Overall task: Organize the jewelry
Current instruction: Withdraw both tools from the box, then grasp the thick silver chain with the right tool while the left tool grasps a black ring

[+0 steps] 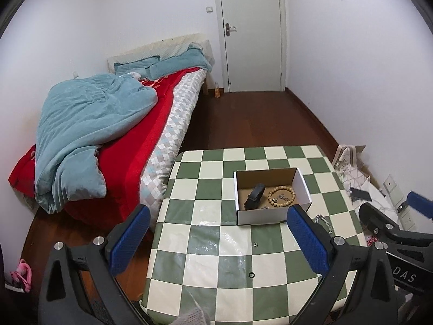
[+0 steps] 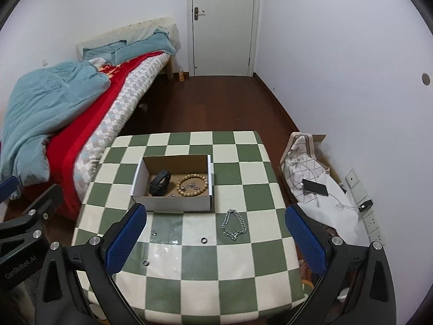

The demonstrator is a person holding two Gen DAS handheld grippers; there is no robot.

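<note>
A white cardboard box [image 2: 173, 203] [image 1: 263, 216] stands on the green-and-cream checkered table [image 2: 243, 284] [image 1: 189, 284]. Inside lie a black wristband [image 2: 160, 182] [image 1: 254, 196], a wooden bead bracelet [image 2: 192, 185] [image 1: 281, 196] and small silver pieces. A silver chain [image 2: 234, 224] [image 1: 324, 222] lies on the table right of the box. Two small rings [image 2: 204, 240] [image 2: 146, 263] and a small stud [image 2: 154, 233] lie in front of the box; one ring [image 1: 252, 274] shows in the left wrist view. My left gripper [image 1: 219, 235] and right gripper [image 2: 216, 235] are open, empty, above the near table.
A bed [image 2: 81, 103] with a teal duvet and red blanket stands left of the table. A closed white door [image 2: 223, 27] is at the back. A bag, a phone [image 2: 315, 187] and a power strip lie on the floor at right.
</note>
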